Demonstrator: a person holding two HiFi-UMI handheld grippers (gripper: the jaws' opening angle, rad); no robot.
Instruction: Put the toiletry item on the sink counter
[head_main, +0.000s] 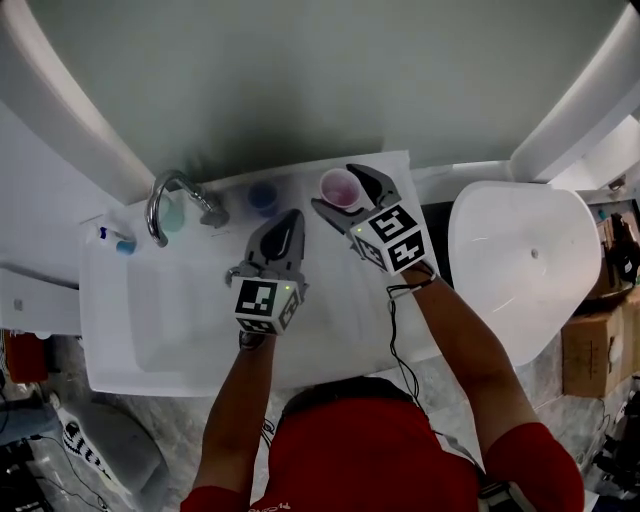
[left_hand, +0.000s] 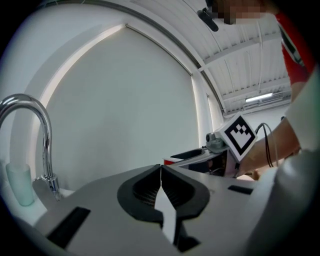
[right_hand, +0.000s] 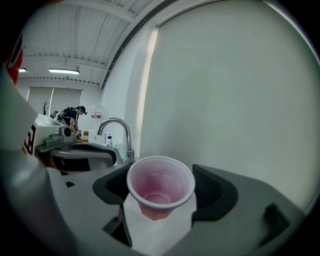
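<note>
Pink cup held at the back of the sink.
The right gripper (head_main: 338, 190) squeezes a small cup (right_hand: 160, 186) between its jaws. The cup is round and open on top, with a white rim and a pale pink inside. It is at the back edge of the counter (head_main: 300, 180), near the right corner. I cannot tell if it touches. The left gripper (head_main: 294, 216) is pressed closed with nothing in it.
</note>
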